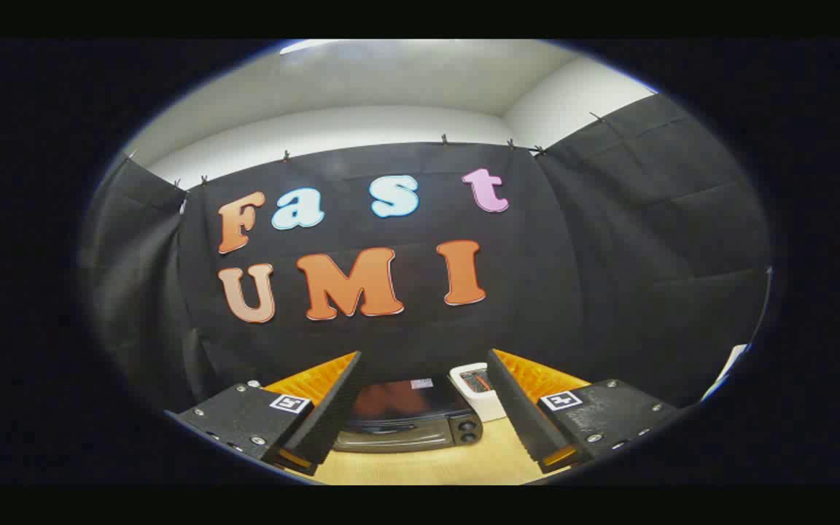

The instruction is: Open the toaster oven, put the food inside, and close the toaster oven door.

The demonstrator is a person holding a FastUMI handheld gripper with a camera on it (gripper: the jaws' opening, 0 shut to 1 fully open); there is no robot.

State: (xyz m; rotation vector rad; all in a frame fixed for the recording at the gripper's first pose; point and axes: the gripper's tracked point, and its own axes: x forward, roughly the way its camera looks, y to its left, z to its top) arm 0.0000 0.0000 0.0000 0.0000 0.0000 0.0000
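Nearest the camera, the tongs (424, 397) stand spread wide, their two fingers (332, 408) angled apart with nothing held between them; each finger mount carries a small square marker on its top face. Beyond the fingertips, and seen through the gap between them, the toaster oven (409, 417) sits on the pale wooden counter (427, 467). Its door is closed, the dark glass front giving back a reddish reflection, with a handle bar running along the lower part of the door and two round knobs stacked at its right end. A small light sticker lies on the oven's top near the right side (too blurred to make out).

Just right of the oven, touching or nearly touching it, stands a white box-shaped device (477, 390) with a dark panel on its face; the right finger hides part of it, so what it is cannot be told. Behind both, the black cloth wall (609, 255) of the booth rises, clipped along its top edge, with a white wall and ceiling above.
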